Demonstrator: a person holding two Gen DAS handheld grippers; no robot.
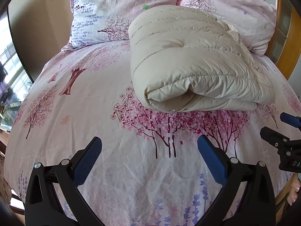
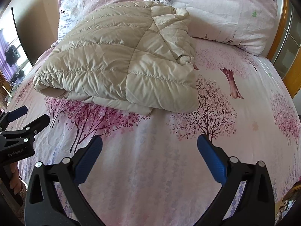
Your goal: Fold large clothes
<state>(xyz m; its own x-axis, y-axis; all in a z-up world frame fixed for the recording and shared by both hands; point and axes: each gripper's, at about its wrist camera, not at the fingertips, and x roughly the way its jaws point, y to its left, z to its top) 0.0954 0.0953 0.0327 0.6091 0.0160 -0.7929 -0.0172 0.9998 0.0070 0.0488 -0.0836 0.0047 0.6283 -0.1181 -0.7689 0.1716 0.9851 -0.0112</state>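
A cream quilted puffer jacket [image 1: 188,60] lies folded into a thick bundle on the pink floral bed sheet [image 1: 94,113]; it also shows in the right wrist view [image 2: 116,64]. My left gripper [image 1: 149,145] is open and empty, held over the sheet in front of the jacket. My right gripper [image 2: 150,145] is open and empty, also in front of the jacket and apart from it. The right gripper shows at the right edge of the left wrist view [image 1: 278,128], and the left gripper at the left edge of the right wrist view [image 2: 28,116].
Two floral pillows [image 1: 105,13] [image 2: 225,13] lean at the head of the bed behind the jacket. A wooden bed frame [image 2: 286,47] runs along the right. A window and furniture [image 1: 9,71] stand to the left.
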